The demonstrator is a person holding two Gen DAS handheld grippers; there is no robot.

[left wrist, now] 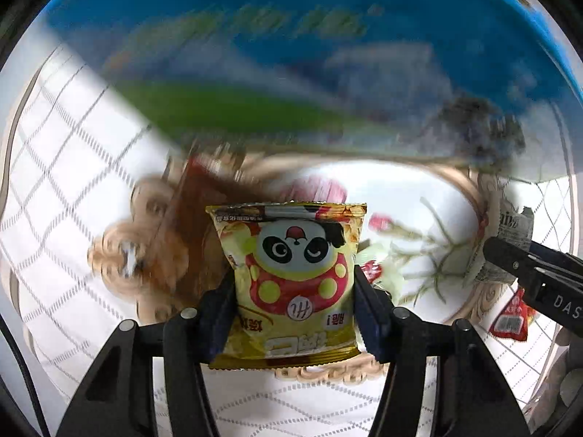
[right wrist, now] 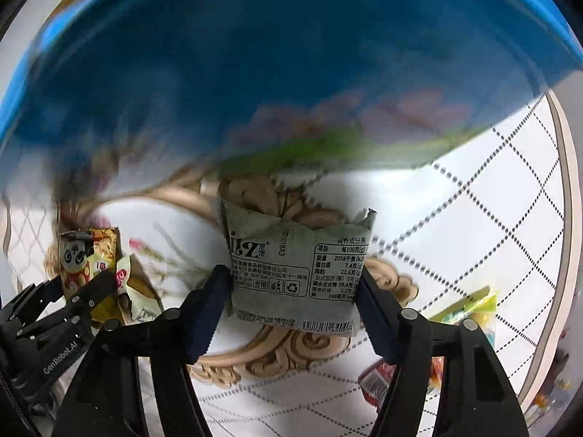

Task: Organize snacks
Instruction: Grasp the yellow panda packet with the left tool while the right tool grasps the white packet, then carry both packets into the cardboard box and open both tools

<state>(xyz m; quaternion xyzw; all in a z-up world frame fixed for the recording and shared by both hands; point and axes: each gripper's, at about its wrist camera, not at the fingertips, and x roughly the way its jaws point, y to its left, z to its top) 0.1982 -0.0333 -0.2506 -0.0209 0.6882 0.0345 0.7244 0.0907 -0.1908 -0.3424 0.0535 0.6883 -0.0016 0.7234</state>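
The biggest thing in both views is a blue box point(left wrist: 291, 36), blurred, with green and faint print on its side; it fills the upper half of each wrist view and stands just beyond a plate. Under everything lies the tabletop point(left wrist: 73, 167), covered in a white quilted cloth with a dotted diamond pattern. On it sits a white plate point(right wrist: 291, 357) with a scrolled tan rim and a flower painted in the middle. Around the plate lie loose snacks: a red packet point(left wrist: 510, 322) near its edge in the left wrist view, and a yellow-green packet point(right wrist: 470, 307) well off to the side in the right wrist view.

The left tool point(left wrist: 293, 302) is closed on a yellow panda packet point(left wrist: 291, 280), its dark blue pads pressing both side edges, the packet standing upright above the plate. The right tool point(right wrist: 293, 291) is likewise closed on a grey packet point(right wrist: 298, 273), whose top is torn open, with biscuits showing inside; it too hangs over the plate's rim. Each tool shows at the edge of the other's view, so the two are working side by side.

My reading is that the pick-up step is just done: both packets are gripped but not yet sorted. The next move calls for lifting them clear of the plate and carrying them to their place, probably the blue box, keeping the torn grey packet upright so nothing spills.
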